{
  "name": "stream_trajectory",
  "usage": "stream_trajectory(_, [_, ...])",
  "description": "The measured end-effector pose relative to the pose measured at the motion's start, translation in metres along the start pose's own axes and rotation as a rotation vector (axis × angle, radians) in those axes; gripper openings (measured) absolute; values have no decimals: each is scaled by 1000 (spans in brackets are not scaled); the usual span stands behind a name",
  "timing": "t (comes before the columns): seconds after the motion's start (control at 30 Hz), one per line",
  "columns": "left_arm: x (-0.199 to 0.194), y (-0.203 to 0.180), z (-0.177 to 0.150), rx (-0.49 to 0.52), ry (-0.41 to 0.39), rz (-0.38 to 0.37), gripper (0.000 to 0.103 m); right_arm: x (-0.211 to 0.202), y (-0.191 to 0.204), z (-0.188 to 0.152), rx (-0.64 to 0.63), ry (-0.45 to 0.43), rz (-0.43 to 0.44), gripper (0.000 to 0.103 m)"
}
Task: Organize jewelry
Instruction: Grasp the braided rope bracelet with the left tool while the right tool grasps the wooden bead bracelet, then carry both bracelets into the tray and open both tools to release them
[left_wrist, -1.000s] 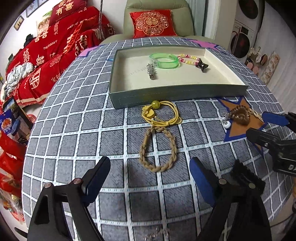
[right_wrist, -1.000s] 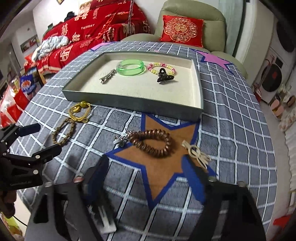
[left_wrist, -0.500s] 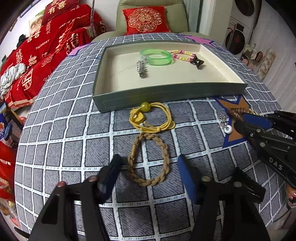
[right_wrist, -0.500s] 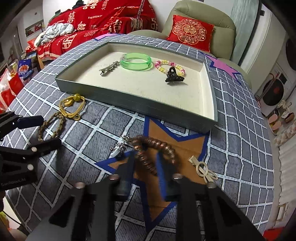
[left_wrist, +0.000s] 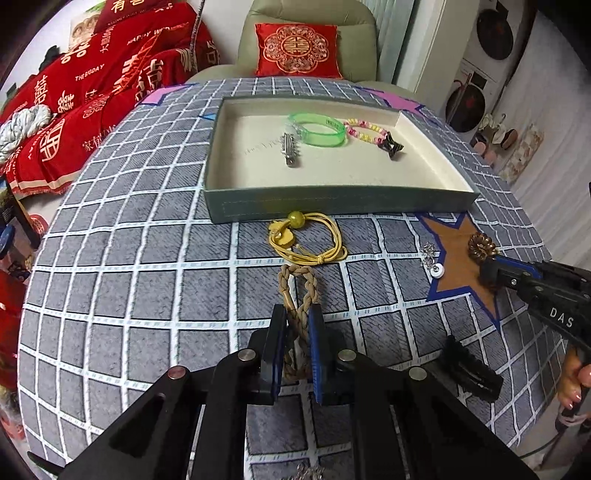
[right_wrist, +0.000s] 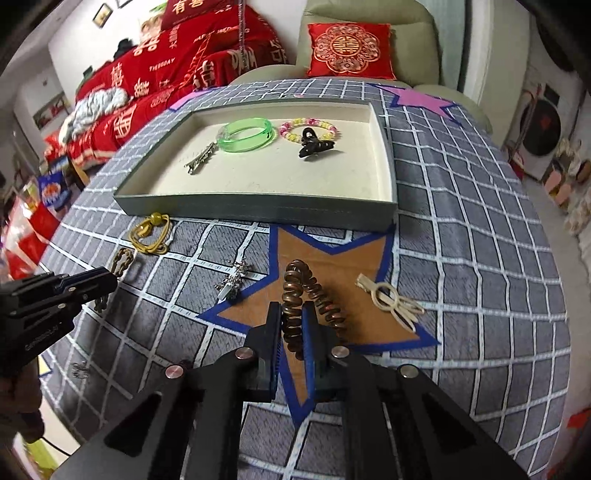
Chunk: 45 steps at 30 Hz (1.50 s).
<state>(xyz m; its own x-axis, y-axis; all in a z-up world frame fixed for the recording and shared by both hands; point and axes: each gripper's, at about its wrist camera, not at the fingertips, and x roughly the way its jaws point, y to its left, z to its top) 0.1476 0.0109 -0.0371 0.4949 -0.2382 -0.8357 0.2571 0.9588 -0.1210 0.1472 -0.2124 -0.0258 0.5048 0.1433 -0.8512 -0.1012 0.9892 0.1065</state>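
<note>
Where open before, tongs (left_wrist: 297, 332) pinch braided bracelet (left_wrist: 297, 291)

Left gripper (left_wrist: 297, 325) tilted steeply down toward the table, jaws just closed, pads pinching the braided band (left_wrist: 299, 295) between them. Right gripper (right_wrist: 291, 321) pitched down likewise, jaws narrowed to a slit and clamped on the coil bracelet (right_wrist: 306, 295). Both side by side, well apart. Fingertips of the right hand (left_wrist: 576, 376) wrapped round its handle at the frame edge.
</note>
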Motion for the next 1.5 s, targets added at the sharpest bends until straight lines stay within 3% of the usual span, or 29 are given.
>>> stream_trajectory(0.4, [-49, -3, 20, 22, -96, -27, 21, -38, -14, 3, 73, -47, 66, 12])
stream_trajectory(0.77, [-67, -13, 68, 36, -161, -41, 21, -53, -24, 50, 104, -113, 88, 12])
stream_trajectory(0.93, [-53, -14, 93, 32, -163, -28, 21, -43, -23, 76, 86, -118, 80, 12])
stream_trajectory(1.2, [1, -13, 127, 24, -100, 14, 21, 1, -25, 116, 87, -80, 79, 12])
stream_trajectory(1.5, [65, -4, 147, 9, -45, 64, 21, 61, -32, 133, 100, -22, 58, 12])
